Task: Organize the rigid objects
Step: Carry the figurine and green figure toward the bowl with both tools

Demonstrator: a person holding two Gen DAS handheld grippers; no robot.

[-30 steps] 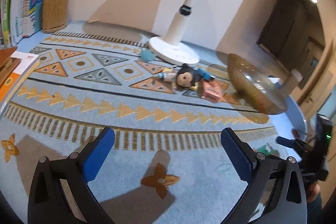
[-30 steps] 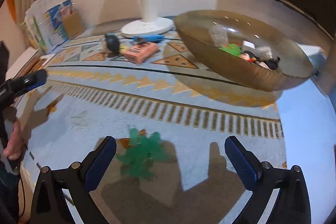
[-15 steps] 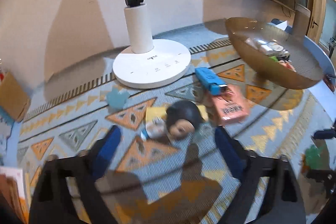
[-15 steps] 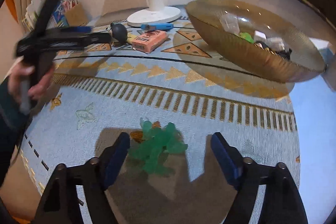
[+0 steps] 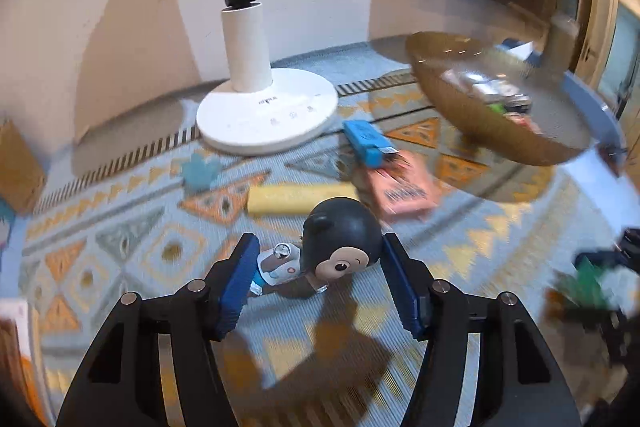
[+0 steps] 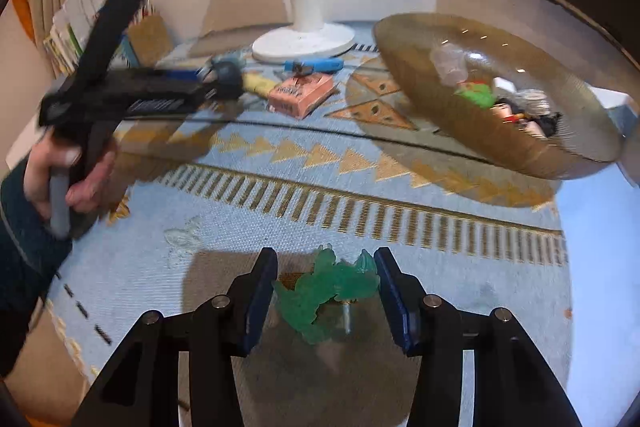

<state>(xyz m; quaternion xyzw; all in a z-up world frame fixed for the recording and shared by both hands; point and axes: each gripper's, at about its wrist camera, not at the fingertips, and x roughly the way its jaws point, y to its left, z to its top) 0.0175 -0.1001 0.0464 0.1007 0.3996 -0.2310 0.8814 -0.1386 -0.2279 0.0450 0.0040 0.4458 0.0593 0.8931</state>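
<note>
One figurine [image 5: 338,249], one bowl [image 5: 472,115], two boxes [image 5: 366,141].

The scene is lit warmly from above, and dark shadows are cast on the mat [image 6: 360,195] beneath both grippers. Glare spots are seen on the amber bowl [image 6: 480,131]. Motion blur is spread throughout, and strong fisheye bending is shown at dark edges.

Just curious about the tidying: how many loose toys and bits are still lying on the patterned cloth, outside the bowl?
5: doll, yellow block, pink box, blue piece, green figure. Others may hide behind the bowl.
</note>
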